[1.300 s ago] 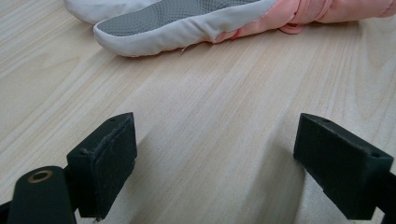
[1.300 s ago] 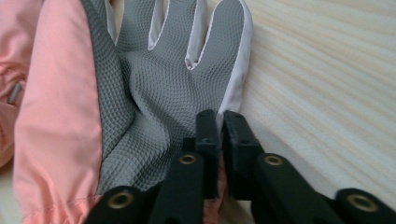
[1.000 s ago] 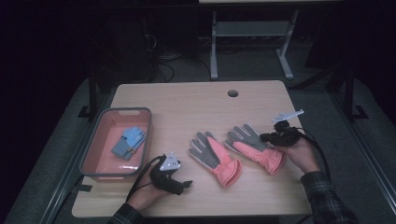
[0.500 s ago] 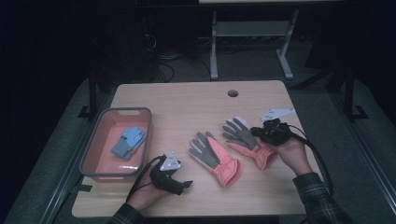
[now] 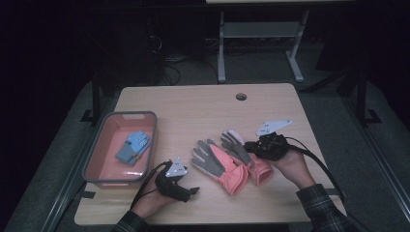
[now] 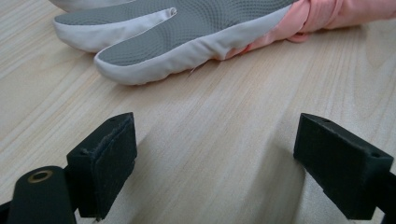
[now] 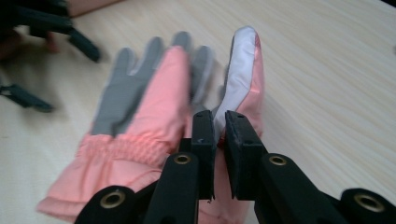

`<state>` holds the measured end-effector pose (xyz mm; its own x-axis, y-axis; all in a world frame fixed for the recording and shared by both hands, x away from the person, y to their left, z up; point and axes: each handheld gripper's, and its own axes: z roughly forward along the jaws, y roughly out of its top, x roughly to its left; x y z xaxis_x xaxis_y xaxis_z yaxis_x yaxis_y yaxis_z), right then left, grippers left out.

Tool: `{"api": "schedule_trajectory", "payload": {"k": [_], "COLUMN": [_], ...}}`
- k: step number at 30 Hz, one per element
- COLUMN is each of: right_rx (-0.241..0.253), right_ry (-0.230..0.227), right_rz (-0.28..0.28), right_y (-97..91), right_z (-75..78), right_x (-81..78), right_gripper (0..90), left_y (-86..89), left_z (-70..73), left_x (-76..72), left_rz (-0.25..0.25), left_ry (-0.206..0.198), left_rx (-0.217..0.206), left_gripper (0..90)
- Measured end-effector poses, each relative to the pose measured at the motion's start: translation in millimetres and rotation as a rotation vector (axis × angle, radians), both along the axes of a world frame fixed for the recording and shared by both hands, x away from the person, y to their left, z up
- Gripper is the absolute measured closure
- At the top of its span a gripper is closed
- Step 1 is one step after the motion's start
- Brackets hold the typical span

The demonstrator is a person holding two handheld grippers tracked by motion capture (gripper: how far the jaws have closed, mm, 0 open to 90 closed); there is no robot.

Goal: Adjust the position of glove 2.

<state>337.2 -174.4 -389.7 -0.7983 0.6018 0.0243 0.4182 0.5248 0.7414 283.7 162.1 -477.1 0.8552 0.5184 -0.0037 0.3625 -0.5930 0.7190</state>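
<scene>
Two pink gloves with grey palms lie on the wooden table [image 5: 193, 108]. The left glove [image 5: 217, 166] [image 7: 140, 93] lies flat, its fingers reaching into the left gripper view [image 6: 187, 32]. My right gripper [image 5: 250, 144] [image 7: 219, 116] is shut on the white-and-pink edge of the right glove [image 5: 237, 142] [image 7: 243, 60], which lies against the left one. Its jaws have just been opening slightly, and the fabric is still between the pads. My left gripper [image 5: 191, 187] [image 6: 217, 140] rests open on the table just in front of the left glove, nothing between its jaws.
A pink bin [image 5: 121, 115] with a grey rim stands at the table's left and holds a blue folded item [image 5: 133, 147]. A cable hole [image 5: 241, 96] sits near the far edge. Metal frame legs [image 5: 261, 34] stand on the floor beyond.
My right gripper moved left and a little up, dragging the right glove against the left glove. The left gripper stayed put.
</scene>
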Motion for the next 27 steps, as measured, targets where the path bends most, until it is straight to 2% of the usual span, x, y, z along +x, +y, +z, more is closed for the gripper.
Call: {"api": "schedule_trajectory", "payload": {"k": [3, 4, 12, 13, 15, 16, 18, 20, 24, 27], "right_rx": [0.013, 0.021, 0.035, 0.044, 0.036, 0.035, 0.046, 0.081, 0.099, 0.108], "right_ry": [0.011, 0.027, 0.059, 0.076, 0.082, 0.081, 0.071, 0.06, 0.042, 0.03], "right_rz": [0.048, 0.064, 0.136, 0.148, 0.158, 0.168, 0.167, 0.156, 0.14, 0.108], "right_y": [9.0, 12.9, 30.8, 33.7, 38.0, 39.5, 39.7, 32.5, 24.2, 13.3], "right_z": [-0.6, -0.9, -7.4, -8.1, -10.1, -11.1, -8.9, -0.8, 4.9, 8.1], "right_x": [-3.0, -4.2, -7.9, -8.2, -8.5, -8.0, -8.5, -7.5, -6.2, -3.2], "right_gripper": [81.4, 81.1, 80.5, 80.5, 79.6, 77.6, 75.6, 73.6, 71.3, 69.8], "left_y": [0.2, 0.2, 0.5, 0.5, 0.1, 0.6, 0.5, 0.2, 0.1, 0.1], "left_z": [0.1, 0.1, 0.4, 0.4, 0.1, 0.5, 0.5, 0.3, 0.2, 0.1], "left_x": [0.3, 0.3, 0.5, 0.5, 0.2, 0.6, 0.5, 0.2, 0.1, 0.1], "left_rz": [-0.001, -0.001, -0.004, -0.004, -0.001, -0.004, -0.004, -0.001, 0.0, 0.0], "left_ry": [-0.004, -0.004, -0.005, -0.005, -0.003, -0.006, -0.005, -0.003, -0.002, -0.002], "left_rx": [0.003, 0.003, 0.009, 0.009, 0.002, 0.011, 0.009, 0.003, 0.002, 0.002], "left_gripper": [12.7, 12.7, 12.7, 12.7, 12.7, 12.7, 12.7, 12.7, 12.7, 12.7]}}
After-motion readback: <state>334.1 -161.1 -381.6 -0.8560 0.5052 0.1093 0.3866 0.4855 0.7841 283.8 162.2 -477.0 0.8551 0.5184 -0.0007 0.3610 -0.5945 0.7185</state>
